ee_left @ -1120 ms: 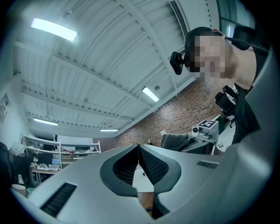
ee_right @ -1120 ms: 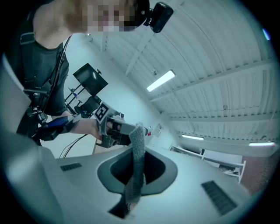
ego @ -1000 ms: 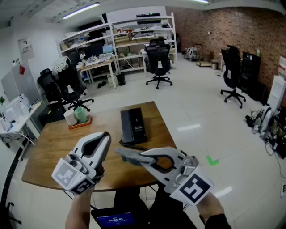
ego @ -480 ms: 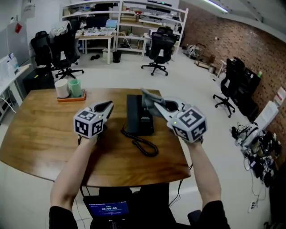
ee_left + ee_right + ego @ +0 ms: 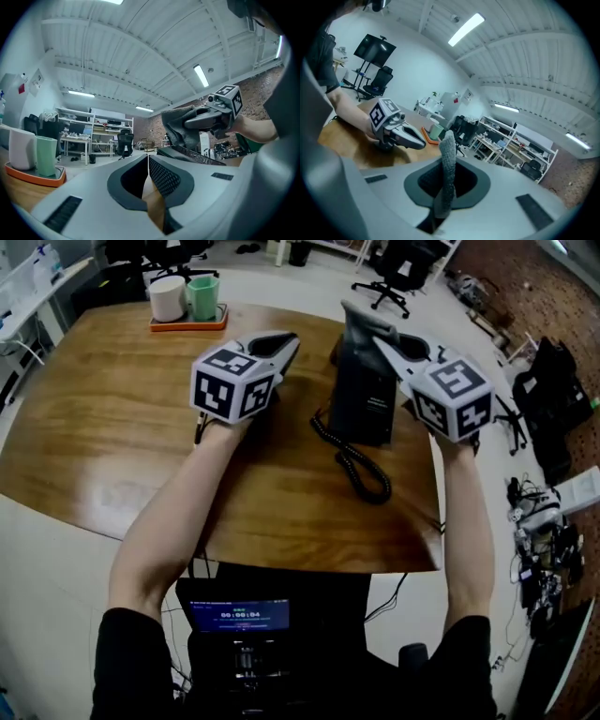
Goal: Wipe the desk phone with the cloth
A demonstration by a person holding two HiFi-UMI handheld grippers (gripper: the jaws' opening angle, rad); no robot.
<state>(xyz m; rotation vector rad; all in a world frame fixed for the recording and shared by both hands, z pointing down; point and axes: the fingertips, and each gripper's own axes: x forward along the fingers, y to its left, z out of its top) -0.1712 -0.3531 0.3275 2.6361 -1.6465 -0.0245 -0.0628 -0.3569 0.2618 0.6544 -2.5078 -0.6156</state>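
A black desk phone [image 5: 361, 395] lies on the wooden table [image 5: 112, 427], its coiled cord [image 5: 358, 463] trailing toward me. My right gripper [image 5: 375, 332] is shut on a grey cloth [image 5: 359, 319] and holds it over the phone's far end. In the right gripper view the cloth [image 5: 448, 164] stands up between the jaws of the right gripper [image 5: 444, 187]. My left gripper [image 5: 287, 339] hovers just left of the phone, shut with nothing in it. The left gripper view looks past its closed left gripper [image 5: 147, 161] to the phone [image 5: 192, 155] and the cloth [image 5: 180, 127].
An orange tray [image 5: 187, 321] with a white cup [image 5: 169, 296] and a green cup [image 5: 202, 294] stands at the table's far left. Office chairs [image 5: 398, 263] stand on the floor beyond. The table's right edge [image 5: 436, 474] runs close to the phone.
Both grippers have moved forward over the table. The right one has carried the cloth to the phone's far end, and the left has come up beside the phone. The head view tilted down.
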